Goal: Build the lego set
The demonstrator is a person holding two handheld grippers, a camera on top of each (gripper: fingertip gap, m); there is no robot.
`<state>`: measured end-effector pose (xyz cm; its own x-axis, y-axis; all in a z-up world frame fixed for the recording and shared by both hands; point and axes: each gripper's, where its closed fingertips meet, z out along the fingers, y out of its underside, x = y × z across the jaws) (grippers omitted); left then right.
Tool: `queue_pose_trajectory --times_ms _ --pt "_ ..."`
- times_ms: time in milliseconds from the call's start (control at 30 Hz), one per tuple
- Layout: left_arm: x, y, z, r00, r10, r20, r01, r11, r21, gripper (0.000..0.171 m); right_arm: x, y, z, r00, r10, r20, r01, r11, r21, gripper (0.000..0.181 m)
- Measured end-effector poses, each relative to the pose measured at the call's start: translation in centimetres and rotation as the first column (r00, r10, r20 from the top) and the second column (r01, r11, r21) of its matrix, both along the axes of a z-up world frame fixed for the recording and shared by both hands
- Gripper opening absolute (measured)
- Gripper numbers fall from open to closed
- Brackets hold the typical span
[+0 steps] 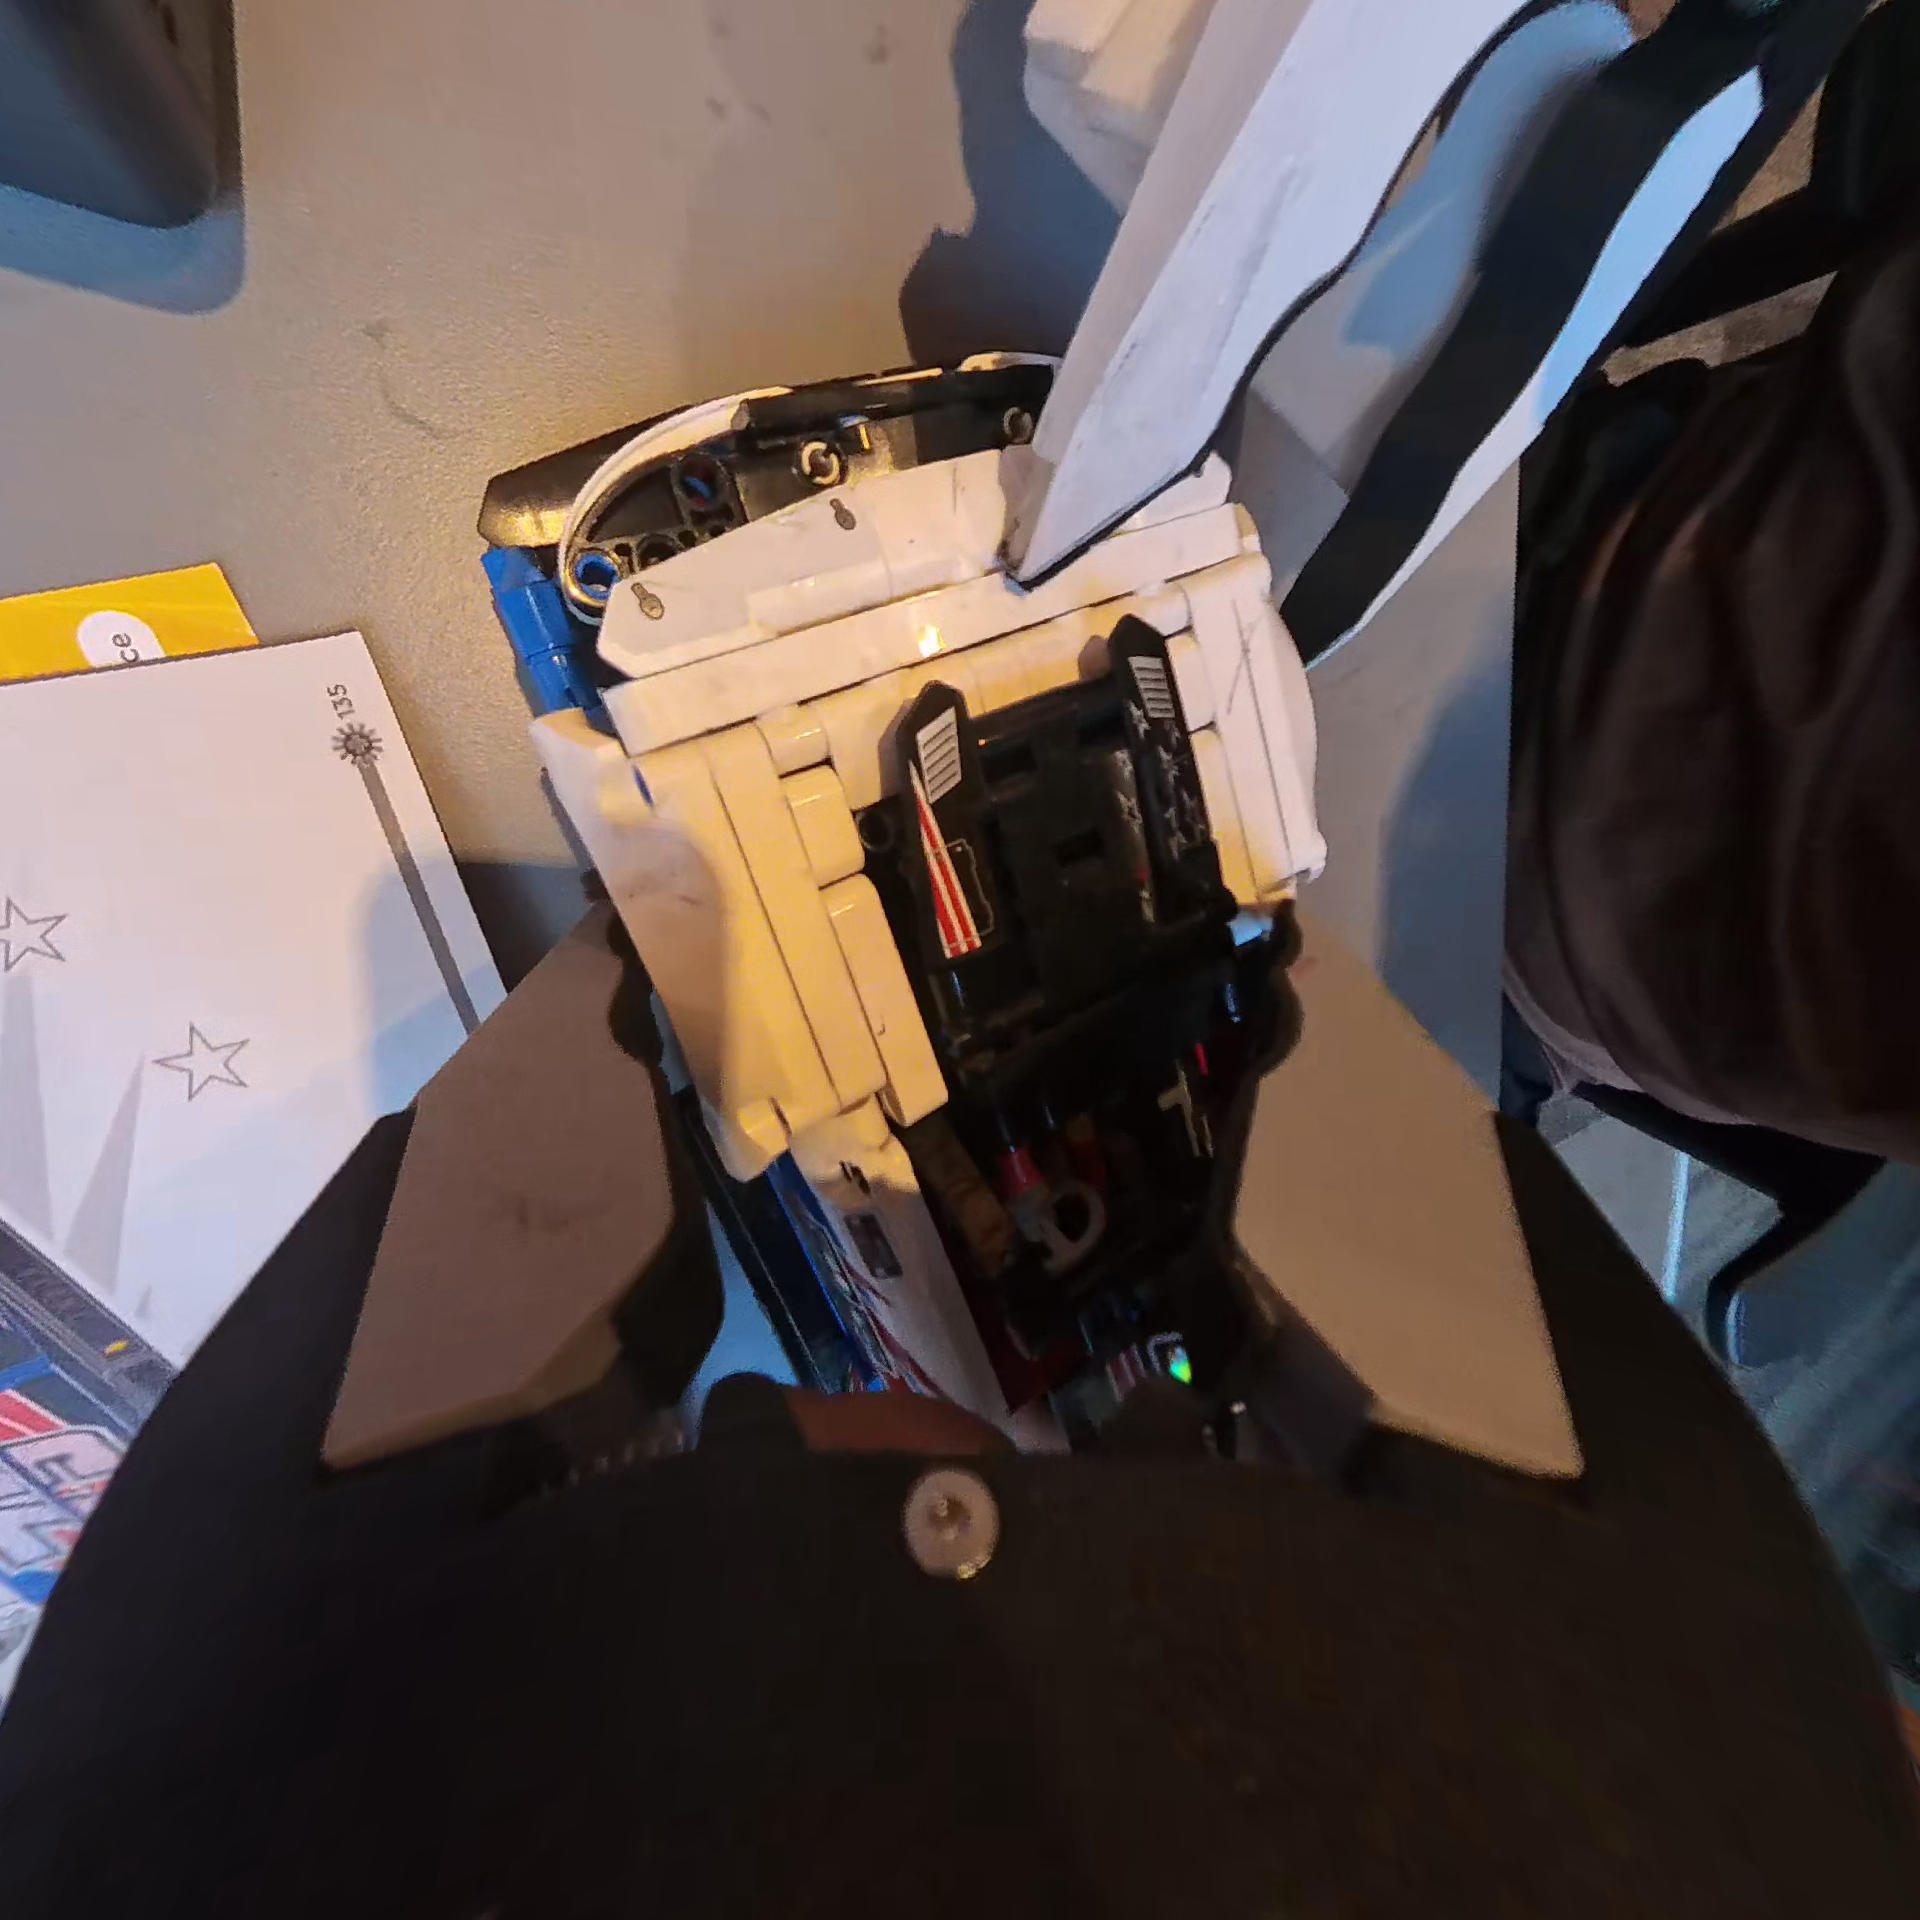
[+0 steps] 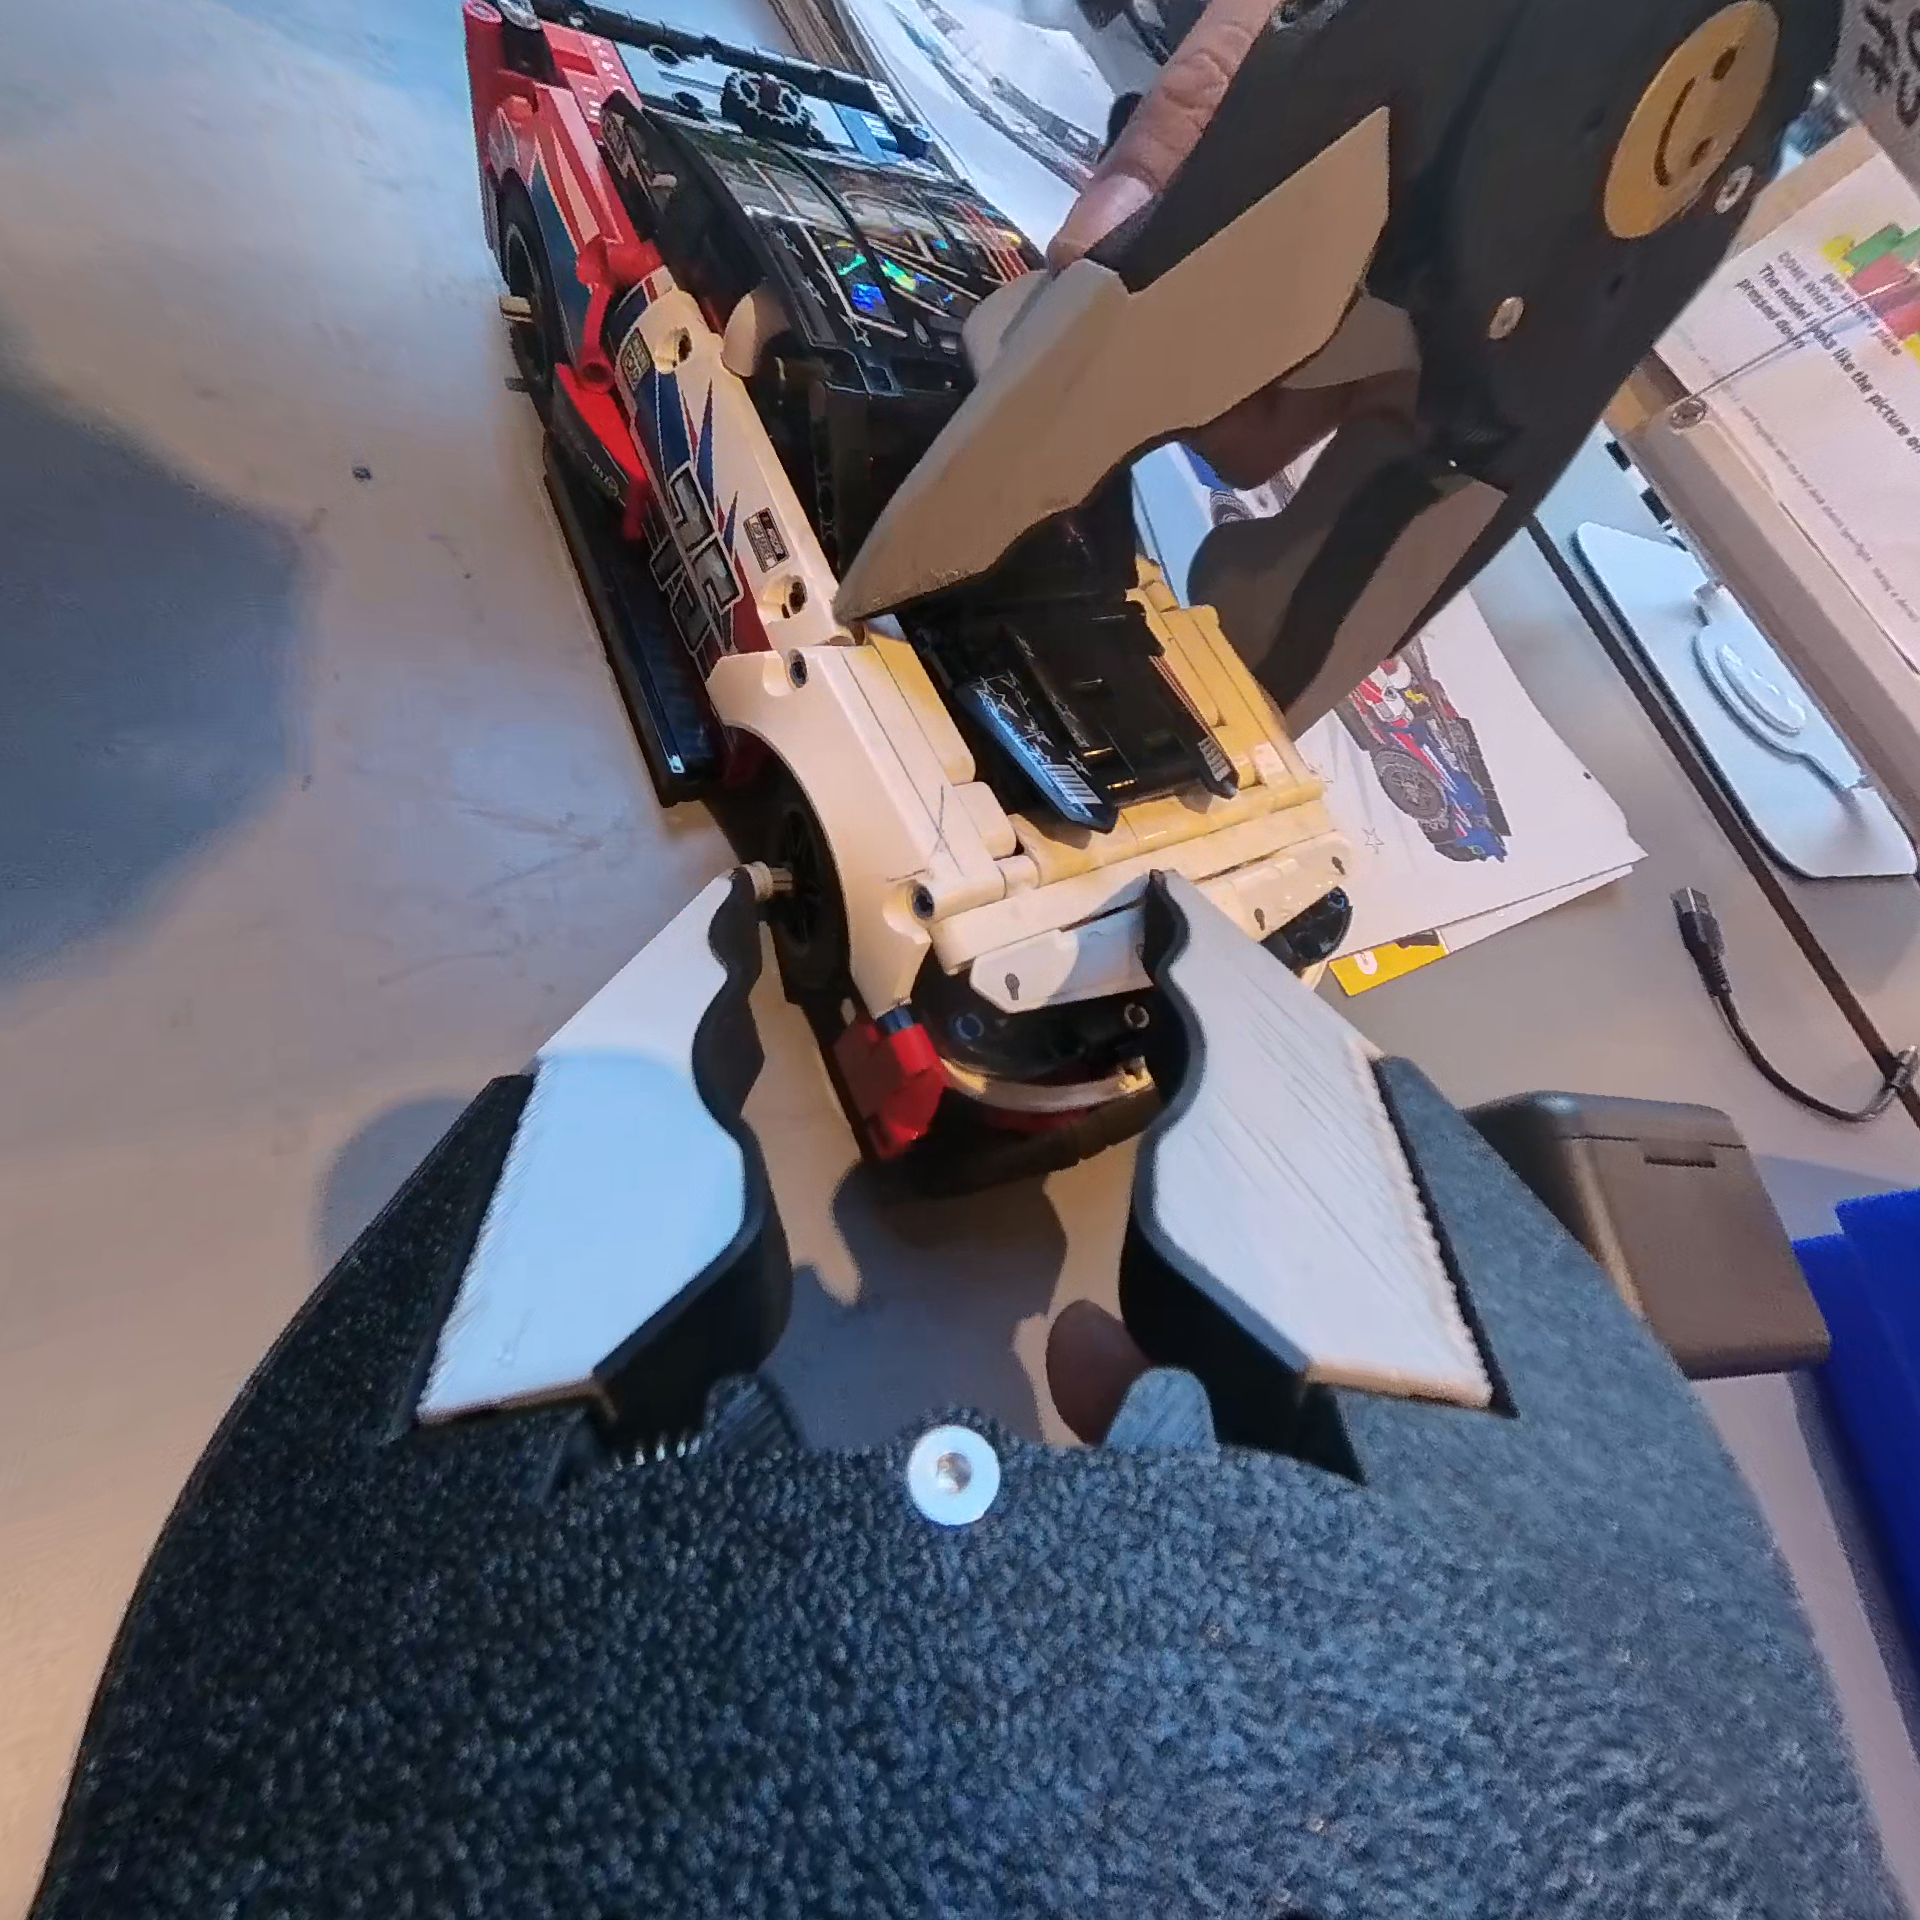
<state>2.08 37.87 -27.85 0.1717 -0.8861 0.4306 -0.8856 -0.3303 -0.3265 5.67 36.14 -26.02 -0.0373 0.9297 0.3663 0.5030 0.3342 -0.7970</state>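
Observation:
The lego race car (image 2: 883,748), white, red, blue and black, lies on the grey table (image 2: 312,935) with its white nose toward my right gripper. It fills the middle of the left wrist view (image 1: 790,862). My left gripper (image 1: 951,935) reaches down over the front hood, one fingertip pressed on each side of it. It also shows in the right wrist view (image 2: 1070,665). My right gripper (image 2: 951,904) is open at the nose. One of its fingers (image 2: 1247,1039) rests on the white nose panel, and the other stands by the front axle. That resting finger (image 1: 1143,312) shows in the left wrist view.
An instruction booklet (image 1: 208,883) lies beside the car and also shows in the right wrist view (image 2: 1455,790). A black box (image 2: 1662,1226), a blue bin (image 2: 1870,1351), a black cable (image 2: 1745,1018), a white stand base (image 2: 1745,707) and a printed sheet (image 2: 1818,416) are at the right. The grippers' ends are close to 6 cm from one another.

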Motion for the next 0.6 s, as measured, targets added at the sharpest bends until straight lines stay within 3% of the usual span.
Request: queue_pose_trajectory --times_ms 600 --pt "0.35 -0.30 -0.14 0.997 0.076 -0.006 -0.076 0.997 0.023 0.121 0.04 -0.34 -0.02 0.997 -0.073 0.016 0.072 0.995 0.063 0.064"
